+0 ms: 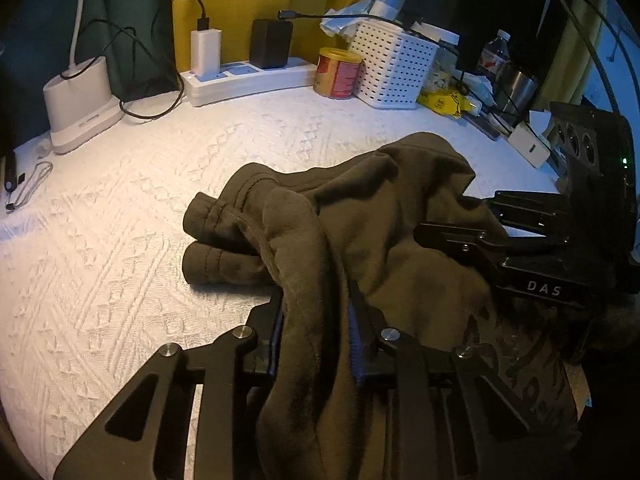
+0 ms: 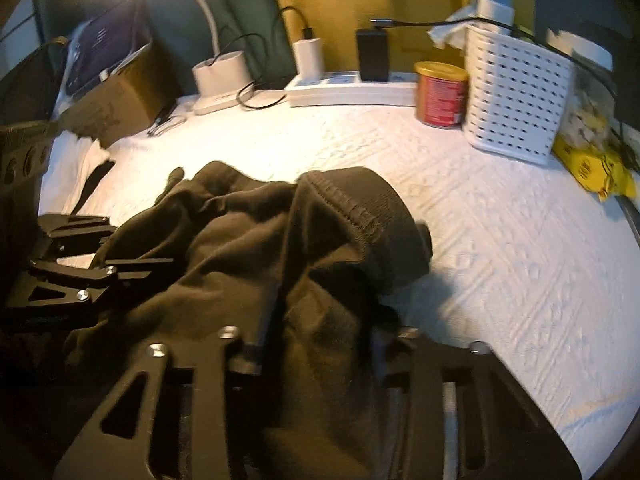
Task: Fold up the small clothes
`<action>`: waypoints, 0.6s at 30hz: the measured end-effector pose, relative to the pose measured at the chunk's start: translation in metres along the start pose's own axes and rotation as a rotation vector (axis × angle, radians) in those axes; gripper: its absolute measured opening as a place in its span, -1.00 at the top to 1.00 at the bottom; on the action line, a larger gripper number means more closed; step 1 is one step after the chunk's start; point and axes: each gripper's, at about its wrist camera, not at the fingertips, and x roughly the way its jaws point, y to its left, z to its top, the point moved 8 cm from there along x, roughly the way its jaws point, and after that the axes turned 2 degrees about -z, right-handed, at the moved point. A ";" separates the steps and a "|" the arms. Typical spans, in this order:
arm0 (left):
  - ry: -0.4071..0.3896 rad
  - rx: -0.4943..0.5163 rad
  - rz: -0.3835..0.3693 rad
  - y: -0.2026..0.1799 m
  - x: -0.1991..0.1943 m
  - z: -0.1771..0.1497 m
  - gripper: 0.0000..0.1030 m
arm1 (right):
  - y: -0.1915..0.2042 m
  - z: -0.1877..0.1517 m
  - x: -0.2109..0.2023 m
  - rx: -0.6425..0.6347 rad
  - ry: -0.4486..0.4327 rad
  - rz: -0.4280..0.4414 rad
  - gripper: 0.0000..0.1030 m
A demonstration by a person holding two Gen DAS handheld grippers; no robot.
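Right wrist: blurred white quilted surface (image 2: 500, 240)

You are working in a home, at a table spread with a white textured tablecloth (image 1: 120, 240) and pushed up against yellow and dark green curtains. A white power strip (image 1: 248, 80) lies along the back edge as your landmark. On it stand a white charger (image 1: 206, 50) and a black adapter (image 1: 271, 44). Left of it sits a white desk lamp base (image 1: 80, 104); right of it a food tin (image 1: 338, 73), then a white perforated basket (image 1: 394, 66). Far left of it rests a cardboard box (image 2: 116, 104).
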 end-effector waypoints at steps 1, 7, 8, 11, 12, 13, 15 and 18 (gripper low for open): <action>-0.001 0.000 -0.003 -0.001 -0.001 0.000 0.54 | 0.003 0.000 -0.001 -0.007 -0.001 0.005 0.50; -0.027 0.009 -0.015 -0.011 -0.010 0.001 0.54 | 0.012 -0.003 -0.009 -0.032 -0.022 0.027 0.61; -0.030 0.011 -0.015 -0.013 -0.011 0.000 0.55 | 0.013 -0.004 -0.011 -0.034 -0.026 0.028 0.61; -0.052 0.013 -0.013 -0.017 -0.019 0.001 0.55 | 0.017 -0.005 -0.018 -0.035 -0.041 0.026 0.62; -0.067 0.014 -0.010 -0.019 -0.023 0.001 0.55 | 0.018 -0.006 -0.022 -0.035 -0.048 0.026 0.62; -0.082 0.016 -0.008 -0.020 -0.028 0.002 0.55 | 0.019 -0.006 -0.026 -0.035 -0.056 0.026 0.62; -0.103 0.024 -0.004 -0.024 -0.035 0.003 0.55 | 0.022 -0.006 -0.034 -0.039 -0.073 0.024 0.63; -0.129 0.033 0.000 -0.028 -0.046 0.002 0.55 | 0.026 -0.005 -0.045 -0.047 -0.097 0.019 0.63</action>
